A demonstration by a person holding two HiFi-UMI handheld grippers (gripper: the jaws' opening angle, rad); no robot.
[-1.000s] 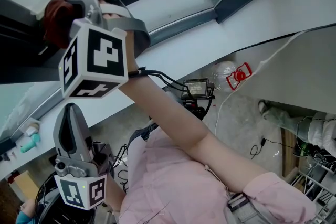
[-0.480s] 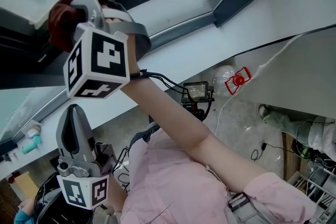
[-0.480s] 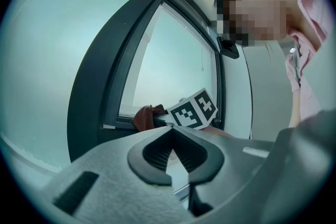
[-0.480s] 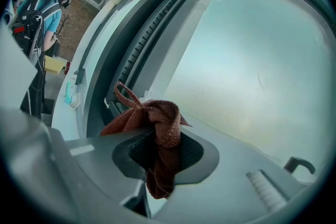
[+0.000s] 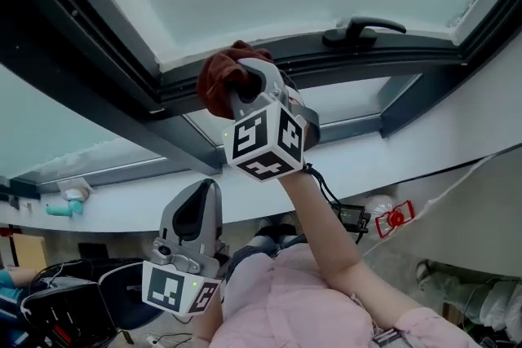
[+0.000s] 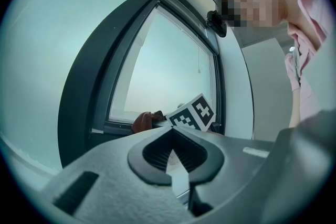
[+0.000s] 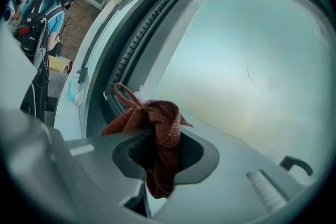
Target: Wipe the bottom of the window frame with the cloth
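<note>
1. Holding the reddish-brown cloth bunched in its closed jaws, our right gripper presses it against the dark window frame, on the bottom rail just under the glass.
2. Our left gripper hangs lower, well apart from the frame, its jaws together with nothing between them.
3. We judge that the cloth could slip. It is a knotted wad with only one fold pinched, so dragging it along the rail may tug it free.
4. If the wad shifts aside, the hard jaw tips might scrape the frame or the glass.
5. The window handle sits further along the rail, to the right. A long sweep that way could knock into it.
</note>
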